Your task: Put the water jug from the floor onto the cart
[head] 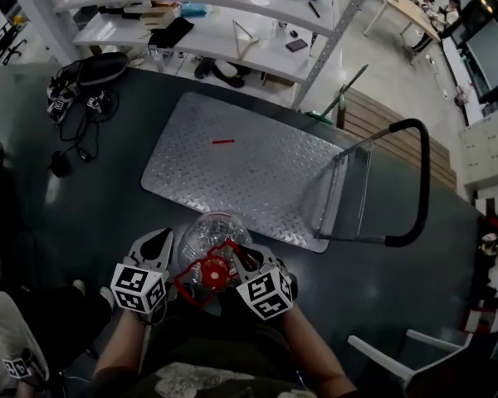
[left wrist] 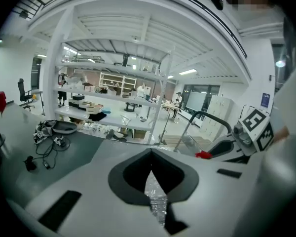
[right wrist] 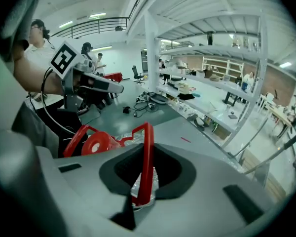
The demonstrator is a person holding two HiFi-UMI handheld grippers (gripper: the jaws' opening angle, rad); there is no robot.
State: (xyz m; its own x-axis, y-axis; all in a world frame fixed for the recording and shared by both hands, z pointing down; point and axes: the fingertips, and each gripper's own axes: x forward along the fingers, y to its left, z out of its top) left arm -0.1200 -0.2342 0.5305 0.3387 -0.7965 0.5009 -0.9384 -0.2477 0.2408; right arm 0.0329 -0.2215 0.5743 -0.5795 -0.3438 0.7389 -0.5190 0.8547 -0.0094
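Note:
A clear water jug (head: 212, 235) with a red cap (head: 212, 274) and a red carrying handle (right wrist: 148, 157) hangs close in front of me, between both grippers and just off the near edge of the cart's steel deck (head: 232, 168). My right gripper (head: 247, 259) is shut on the red handle, which runs up between its jaws (right wrist: 143, 191). My left gripper (head: 162, 243) lies against the jug's left side. Its jaws (left wrist: 151, 174) meet at the tips, and crinkled clear plastic shows through the slit below them.
The cart's black push handle (head: 419, 189) stands at the right end of the deck. White shelving (head: 232, 31) full of items lines the far side. A cable bundle (head: 75, 98) lies on the dark floor at left. A white chair (head: 390, 363) is at lower right.

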